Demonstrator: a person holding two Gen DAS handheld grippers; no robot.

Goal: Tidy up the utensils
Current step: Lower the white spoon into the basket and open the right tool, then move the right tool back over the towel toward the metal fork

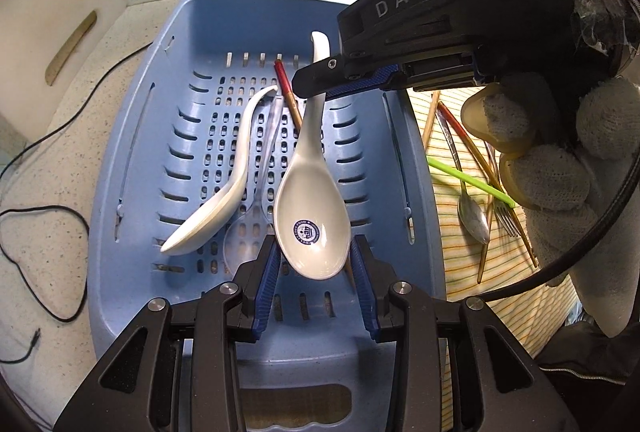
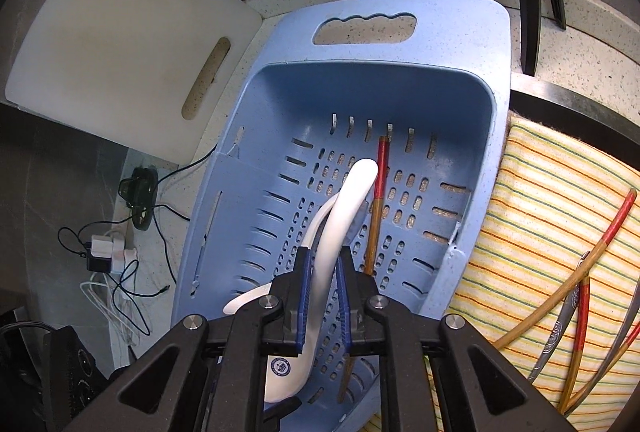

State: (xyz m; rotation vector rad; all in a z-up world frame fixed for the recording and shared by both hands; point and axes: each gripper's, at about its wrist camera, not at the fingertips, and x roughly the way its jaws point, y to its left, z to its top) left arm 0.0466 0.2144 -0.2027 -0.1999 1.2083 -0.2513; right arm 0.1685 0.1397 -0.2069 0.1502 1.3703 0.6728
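A white ceramic spoon (image 1: 312,207) with a blue logo hangs over the blue slotted basket (image 1: 132,167). My left gripper (image 1: 314,242) is shut on its bowl, one pad on each side. My right gripper (image 1: 310,85), held by a gloved hand (image 1: 560,175), grips the handle. In the right wrist view the handle (image 2: 344,207) runs between the pads of my right gripper (image 2: 324,252), which sit against it. In the basket (image 2: 460,43) lie a second white spoon (image 1: 224,203), a clear plastic spoon (image 1: 240,236) and a red-tipped chopstick (image 1: 286,87) (image 2: 380,183).
Right of the basket, a striped cloth (image 1: 452,232) (image 2: 540,199) holds a metal spoon (image 1: 474,220), a fork (image 1: 506,218), a green stick (image 1: 468,179) and several chopsticks (image 2: 592,256). A white cutting board (image 2: 120,39) leans at the back left. Cables (image 1: 40,216) trail over the counter.
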